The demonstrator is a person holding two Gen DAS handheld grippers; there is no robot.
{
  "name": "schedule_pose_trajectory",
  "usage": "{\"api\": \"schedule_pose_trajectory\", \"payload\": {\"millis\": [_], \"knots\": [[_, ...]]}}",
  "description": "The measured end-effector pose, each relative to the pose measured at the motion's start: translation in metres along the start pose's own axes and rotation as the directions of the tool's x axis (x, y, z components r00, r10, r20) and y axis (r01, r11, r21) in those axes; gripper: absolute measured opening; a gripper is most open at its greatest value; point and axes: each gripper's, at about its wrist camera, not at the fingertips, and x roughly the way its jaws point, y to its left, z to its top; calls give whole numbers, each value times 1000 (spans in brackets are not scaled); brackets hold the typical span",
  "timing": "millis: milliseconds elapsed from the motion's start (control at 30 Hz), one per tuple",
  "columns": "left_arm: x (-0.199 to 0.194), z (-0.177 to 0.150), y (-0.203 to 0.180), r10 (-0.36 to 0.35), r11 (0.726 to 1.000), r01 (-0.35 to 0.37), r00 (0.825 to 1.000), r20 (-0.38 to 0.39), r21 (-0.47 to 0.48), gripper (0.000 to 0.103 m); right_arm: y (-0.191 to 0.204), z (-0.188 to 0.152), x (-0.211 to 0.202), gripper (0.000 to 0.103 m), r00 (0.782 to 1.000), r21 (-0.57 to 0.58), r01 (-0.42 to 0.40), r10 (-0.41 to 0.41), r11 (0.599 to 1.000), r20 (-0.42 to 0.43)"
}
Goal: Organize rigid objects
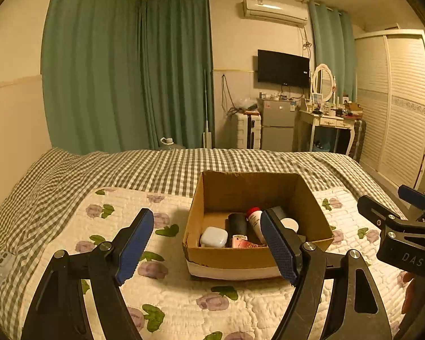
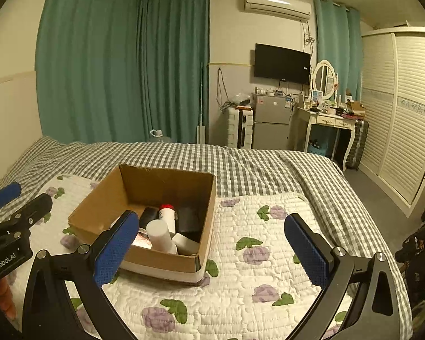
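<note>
While both claws, left claw (image 1: 206, 246) and right claw (image 2: 209, 248), hang spread and empty, the cardboard box (image 1: 257, 257) holds a red-capped bottle (image 1: 255, 219) lying with its cap toward the far wall.

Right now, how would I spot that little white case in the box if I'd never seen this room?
Find the cardboard box sitting on the flowered quilt on the bed. Looking from the left tool's camera, check its near-left corner: the white case lies there, rounded like a pebble, unlike the black cylinder and the red-capped bottle beside it.
</note>
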Motion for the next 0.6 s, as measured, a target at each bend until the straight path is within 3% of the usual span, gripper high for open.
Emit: {"api": "schedule_pose_trajectory", "payload": {"millis": [600], "knots": [[1,-2,-2,-6,1000,6,1000,-16,9,80,5,-2,-2,103,1000,-5,-10,10,1000,-4]]}}
